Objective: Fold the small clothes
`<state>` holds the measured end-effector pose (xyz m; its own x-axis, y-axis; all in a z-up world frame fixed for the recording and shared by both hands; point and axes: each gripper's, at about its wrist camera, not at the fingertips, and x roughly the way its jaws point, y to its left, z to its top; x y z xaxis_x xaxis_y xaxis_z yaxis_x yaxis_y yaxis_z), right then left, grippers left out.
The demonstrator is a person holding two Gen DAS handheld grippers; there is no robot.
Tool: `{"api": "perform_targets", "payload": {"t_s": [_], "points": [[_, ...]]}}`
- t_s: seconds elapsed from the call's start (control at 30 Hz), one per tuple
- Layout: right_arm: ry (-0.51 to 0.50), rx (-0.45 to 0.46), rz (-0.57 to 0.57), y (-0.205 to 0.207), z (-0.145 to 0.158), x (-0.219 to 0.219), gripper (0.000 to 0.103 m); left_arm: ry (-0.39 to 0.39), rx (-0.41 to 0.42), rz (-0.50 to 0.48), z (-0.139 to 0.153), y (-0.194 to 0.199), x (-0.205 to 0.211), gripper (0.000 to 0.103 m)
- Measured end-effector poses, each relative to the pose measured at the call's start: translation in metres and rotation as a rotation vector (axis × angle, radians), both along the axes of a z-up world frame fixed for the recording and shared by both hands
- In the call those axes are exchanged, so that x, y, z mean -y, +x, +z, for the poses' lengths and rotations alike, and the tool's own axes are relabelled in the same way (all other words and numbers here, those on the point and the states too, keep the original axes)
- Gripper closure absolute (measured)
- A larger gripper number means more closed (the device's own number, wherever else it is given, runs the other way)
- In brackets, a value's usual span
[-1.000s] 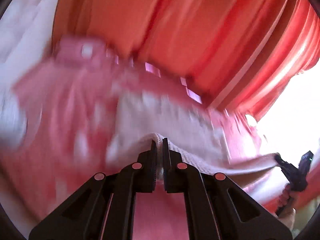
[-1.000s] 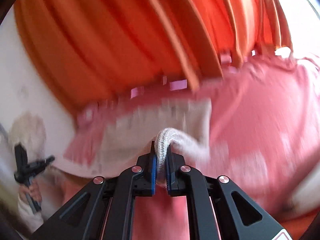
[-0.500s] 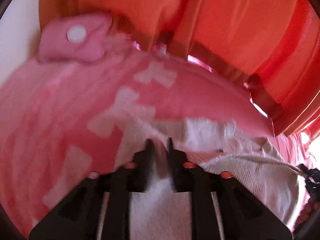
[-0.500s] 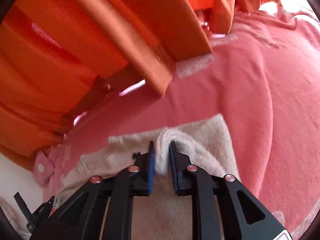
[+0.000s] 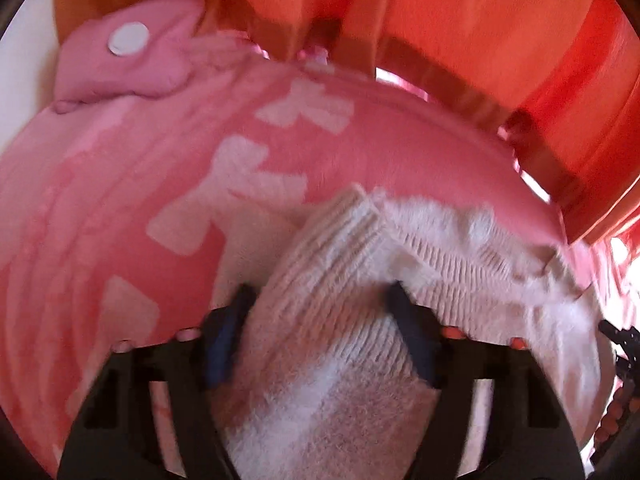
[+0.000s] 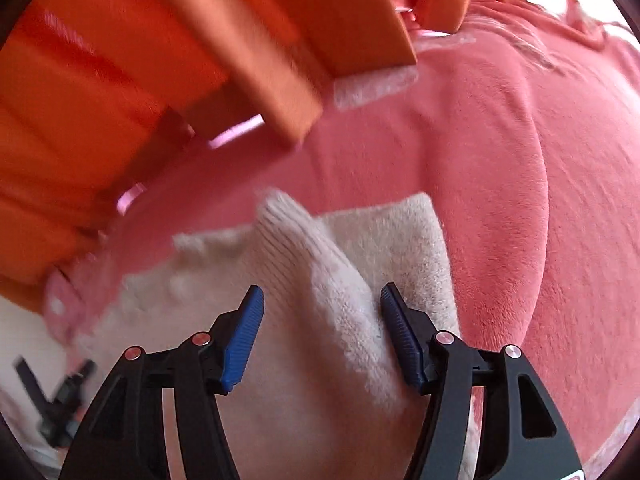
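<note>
A cream knitted garment [image 5: 460,256] lies folded on a pink blanket [image 5: 120,184] with pale shapes on it. My left gripper [image 5: 320,296] hangs just over it, jaws opening, with a ribbed fold of the knit standing loose between the fingers. In the right wrist view the same garment [image 6: 384,236] shows a raised ridge between the blue pads [image 6: 244,320]. My right gripper [image 6: 320,296] is also opening, and the cloth is no longer pinched. Each gripper appears at the edge of the other's view: the right gripper [image 5: 622,340] and the left gripper [image 6: 52,400].
Orange curtains [image 5: 480,20] [image 6: 120,60] hang close behind the blanket's far edge. A pink cushion [image 5: 132,60] with a white dot sits at the far left corner. Pink blanket [image 6: 540,200] stretches away to the right of the garment.
Both grippers came down toward the blanket carrying the garment's edge, laid it over the rest of the knit, and their jaws parted from shut, letting the fold go.
</note>
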<state>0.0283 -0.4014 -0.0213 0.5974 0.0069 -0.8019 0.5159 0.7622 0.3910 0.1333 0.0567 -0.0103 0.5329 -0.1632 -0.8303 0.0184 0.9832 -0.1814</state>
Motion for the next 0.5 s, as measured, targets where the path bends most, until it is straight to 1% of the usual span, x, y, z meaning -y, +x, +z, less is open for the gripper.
{"api": "perform_targets", "payload": {"t_s": [0.03,0.07,0.1,0.13,0.17,0.2,0.23,0.27,0.3,0.33,0.37,0.4,0.43,0.47,0.5], "points": [[-0.023,-0.008,0.003,0.002,0.000,-0.002,0.068,-0.009,0.007,0.002,0.002,-0.001,0.000,0.066],[-0.039,0.007,0.015,0.002,0.003,-0.003,0.088,-0.034,0.016,-0.004,0.006,-0.002,0.000,0.083],[-0.035,0.043,0.022,0.000,0.009,-0.004,0.094,-0.065,0.029,-0.004,0.013,-0.003,-0.001,0.092],[-0.014,0.156,0.025,-0.011,0.028,-0.007,0.095,-0.103,0.060,0.005,0.024,-0.007,-0.004,0.093],[0.001,0.251,0.038,-0.019,0.045,-0.009,0.095,-0.156,0.122,0.005,0.042,-0.014,-0.008,0.093],[0.000,0.368,0.059,-0.031,0.065,-0.012,0.095,-0.179,0.156,0.001,0.053,-0.018,-0.009,0.093],[-0.023,0.461,0.074,-0.042,0.083,-0.016,0.096,-0.201,0.199,-0.004,0.067,-0.023,-0.011,0.093],[-0.069,0.509,0.070,-0.051,0.093,-0.019,0.096,-0.208,0.230,-0.002,0.076,-0.026,-0.013,0.093],[-0.100,0.482,0.051,-0.050,0.091,-0.019,0.096,-0.181,0.250,0.014,0.079,-0.027,-0.014,0.093],[-0.114,0.404,0.033,-0.041,0.080,-0.017,0.096,-0.146,0.231,0.020,0.071,-0.022,-0.016,0.093],[-0.112,0.247,0.007,-0.024,0.054,-0.011,0.096,-0.138,0.197,0.022,0.060,-0.015,-0.017,0.093],[-0.103,0.140,-0.007,-0.014,0.034,-0.008,0.096,-0.146,0.112,0.029,0.036,-0.004,-0.019,0.093],[-0.091,0.051,-0.021,-0.006,0.016,-0.005,0.096,-0.145,0.055,0.042,0.020,0.001,-0.019,0.093],[-0.063,0.040,-0.034,-0.008,0.011,-0.002,0.096,-0.130,0.020,0.049,0.009,0.004,-0.017,0.093],[-0.042,0.085,-0.035,-0.013,0.020,-0.001,0.096,-0.116,0.026,0.047,0.011,0.002,-0.013,0.093]]}}
